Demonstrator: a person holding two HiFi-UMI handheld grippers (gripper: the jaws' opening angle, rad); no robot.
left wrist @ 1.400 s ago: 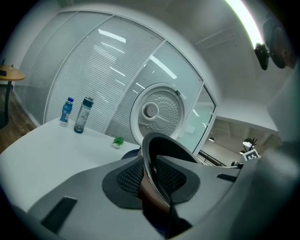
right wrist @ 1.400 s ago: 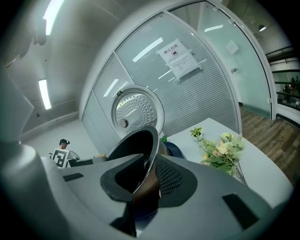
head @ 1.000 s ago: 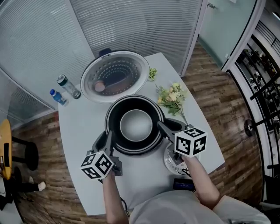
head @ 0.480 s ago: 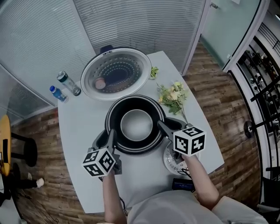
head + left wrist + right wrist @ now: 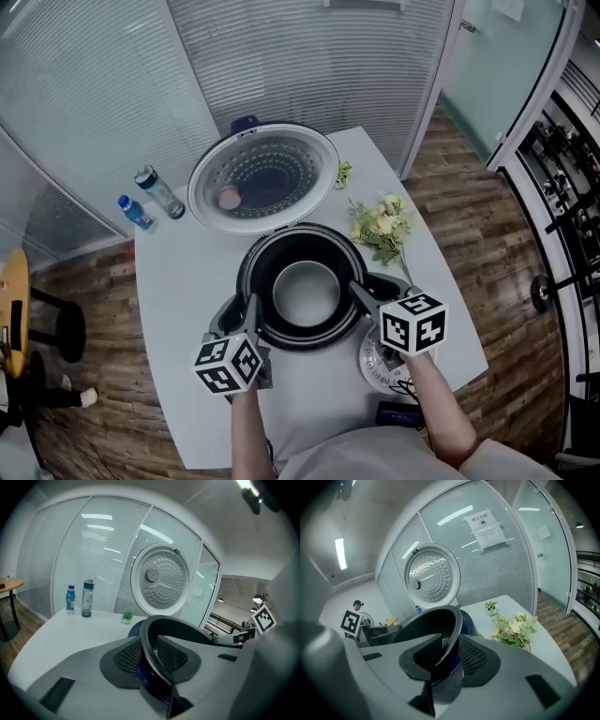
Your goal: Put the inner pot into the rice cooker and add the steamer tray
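Observation:
The dark inner pot (image 5: pixel 305 292) with its pale bottom sits in the black rice cooker (image 5: pixel 246 281), whose round lid (image 5: pixel 262 178) stands open behind it. My left gripper (image 5: pixel 248 314) is at the pot's left rim (image 5: pixel 178 627). My right gripper (image 5: pixel 361 295) is at the right rim (image 5: pixel 440 620). Both pairs of jaws have just been opening. The rim still runs between the pads (image 5: pixel 126 658) of each, and they stand slightly off it. A white round steamer tray (image 5: pixel 375 367) lies on the table, partly hidden under my right gripper.
Two bottles (image 5: pixel 159 192) stand at the table's far left. A flower bunch (image 5: pixel 382 228) lies right of the cooker, with a small green plant (image 5: pixel 344 173) beside the lid. A dark flat object (image 5: pixel 398 412) lies at the near edge. Glass walls enclose the white table (image 5: pixel 178 281).
The whole scene sits lower and further right in the head view, as the camera shifted. Both grippers keep their places at the pot's rim, and the pot stays in the cooker.

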